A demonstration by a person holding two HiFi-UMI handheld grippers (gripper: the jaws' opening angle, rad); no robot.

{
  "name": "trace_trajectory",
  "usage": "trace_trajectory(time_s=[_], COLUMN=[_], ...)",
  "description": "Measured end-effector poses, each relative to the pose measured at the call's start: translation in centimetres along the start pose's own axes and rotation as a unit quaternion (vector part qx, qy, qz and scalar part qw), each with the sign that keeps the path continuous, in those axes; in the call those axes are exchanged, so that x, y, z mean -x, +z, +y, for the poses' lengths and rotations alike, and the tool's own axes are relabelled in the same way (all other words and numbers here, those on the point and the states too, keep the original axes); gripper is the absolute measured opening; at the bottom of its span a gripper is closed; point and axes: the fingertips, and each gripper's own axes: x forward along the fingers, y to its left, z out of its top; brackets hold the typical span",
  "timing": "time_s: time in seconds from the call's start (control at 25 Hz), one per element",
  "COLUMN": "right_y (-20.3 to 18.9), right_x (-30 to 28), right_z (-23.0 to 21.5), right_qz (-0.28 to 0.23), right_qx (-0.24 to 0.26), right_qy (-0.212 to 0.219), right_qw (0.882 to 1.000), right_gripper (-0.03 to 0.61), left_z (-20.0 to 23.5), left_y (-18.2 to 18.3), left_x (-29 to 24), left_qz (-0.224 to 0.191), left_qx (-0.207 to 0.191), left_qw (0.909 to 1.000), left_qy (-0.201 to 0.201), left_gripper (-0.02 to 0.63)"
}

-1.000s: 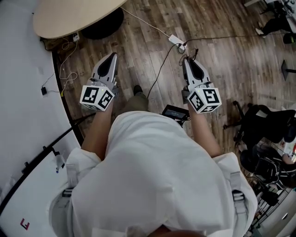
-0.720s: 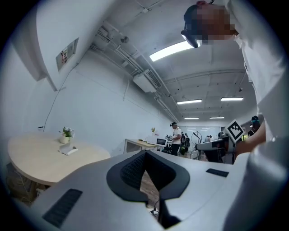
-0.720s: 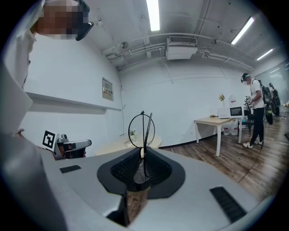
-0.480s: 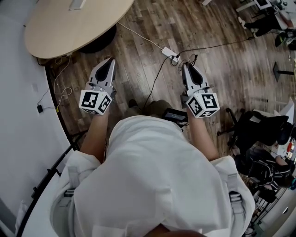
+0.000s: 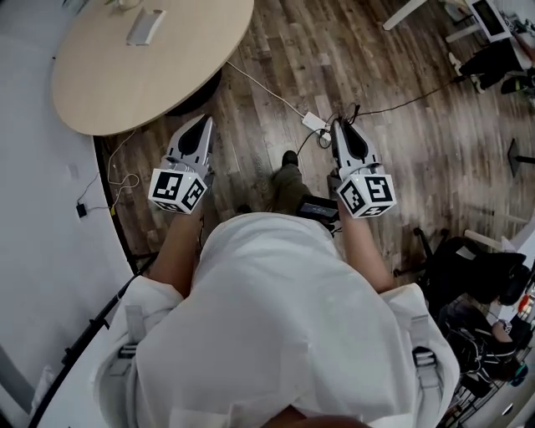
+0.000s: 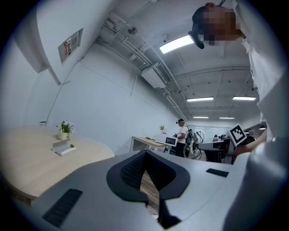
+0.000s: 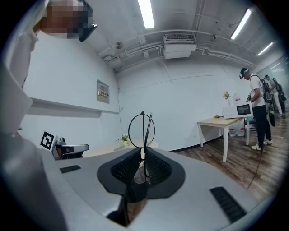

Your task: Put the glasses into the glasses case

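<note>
Thin black wire glasses (image 7: pixel 143 135) stand upright between the pads of my right gripper (image 7: pixel 143 153), which is shut on them; one round lens sticks up past the tips. In the head view the right gripper (image 5: pixel 341 127) is held over the wood floor. My left gripper (image 5: pixel 203 121) hangs level with it on the left, shut and holding nothing (image 6: pixel 145 155). On the round wooden table (image 5: pixel 100 92) ahead lies a pale grey oblong thing (image 5: pixel 145 26), perhaps the glasses case (image 6: pixel 63 148), well beyond both grippers.
A white power strip with cables (image 5: pixel 315 122) lies on the floor just ahead of the right gripper. A small flower pot (image 6: pixel 65 131) stands on the table. A white wall runs along the left. Black office chairs (image 5: pixel 476 267) are at the right. Another person (image 7: pixel 257 108) stands far off by a desk (image 7: pixel 221 124).
The person has walked toward the round table, so more of it and the grey thing on it now show. Both grippers keep the same pose; the right one still holds the glasses.
</note>
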Motion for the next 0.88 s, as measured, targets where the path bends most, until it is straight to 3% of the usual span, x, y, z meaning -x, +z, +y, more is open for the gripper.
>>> trace_trajectory(time_s=[0.16, 0.44, 0.64, 0.88], right_y=[3.3, 6.9, 8.3, 8.6], right_x=[-6.0, -12.4, -16.3, -21.0], right_z=[-4.5, -12.5, -16.6, -17.7], right_qz=[0.004, 0.012, 0.010, 0.011], right_qx=[-0.001, 0.001, -0.001, -0.005], right_qy=[0.030, 0.086, 0.110, 0.125], right_qw=[1.000, 0.996, 0.994, 0.992], right_gripper=[0.053, 0.054, 0.054, 0.053], left_z=[0.2, 1.1, 1.2, 3.1], left_y=[2.3, 5.0, 6.2, 5.6], left_x=[-6.5, -16.1, -20.1, -21.8], left_qz=[0.001, -0.022, -0.037, -0.029], left_qx=[0.007, 0.039, 0.047, 0.036], left_qw=[0.9999, 0.9967, 0.9935, 0.9923], left_qy=[0.010, 0.067, 0.096, 0.115], left_gripper=[0.012, 0.012, 0.012, 0.012])
